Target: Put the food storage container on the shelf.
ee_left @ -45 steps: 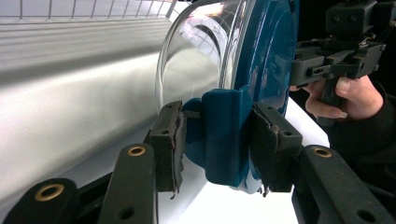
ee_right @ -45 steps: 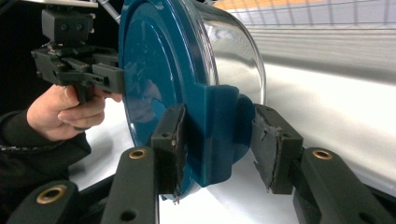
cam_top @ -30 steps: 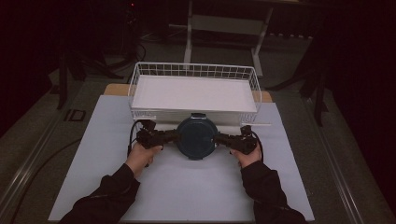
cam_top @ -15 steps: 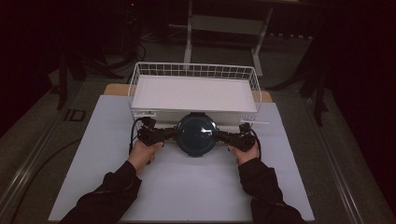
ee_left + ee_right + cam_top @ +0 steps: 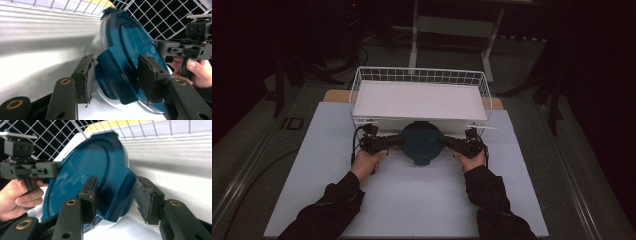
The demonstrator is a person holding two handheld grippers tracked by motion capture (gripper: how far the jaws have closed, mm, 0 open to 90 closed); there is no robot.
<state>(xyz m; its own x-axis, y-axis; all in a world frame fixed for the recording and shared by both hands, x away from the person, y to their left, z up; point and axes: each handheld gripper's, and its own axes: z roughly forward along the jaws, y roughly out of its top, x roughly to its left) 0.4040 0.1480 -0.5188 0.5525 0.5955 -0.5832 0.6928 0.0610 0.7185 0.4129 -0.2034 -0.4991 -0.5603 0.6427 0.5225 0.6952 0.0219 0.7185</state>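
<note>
The fingers (image 5: 85, 75) of your left gripper (image 5: 116, 75) had just been spreading; they stood released on either side of the pot's left handle (image 5: 112, 60), with a sliver of white showing between the near pad and the handle; the handle was between them but not pinched. The fingers (image 5: 148, 197) of your right gripper (image 5: 117, 198) were likewise released; the outer pad stood clear of the right handle (image 5: 117, 182), while the inner pad sat very close to it, and whether it brushed the handle I could not tell.

The blue pot (image 5: 421, 144) appeared to sit on the white table sheet (image 5: 412, 205), just in front of the near wall of the wire basket (image 5: 419, 75), between your two hands; from above it seemed to be outside the basket, not in it.

The step in hand looked like letting go after a two-handed placement; doing it well called for spreading both pairs of fingers evenly, so that neither pad dragged a handle sideways; then each gripper needed to draw straight back along its own line, away from the pot, rather than lifting; a pad catching under a handle could have tipped the pot toward the basket wall; keeping both wrists level would have guarded against that.
</note>
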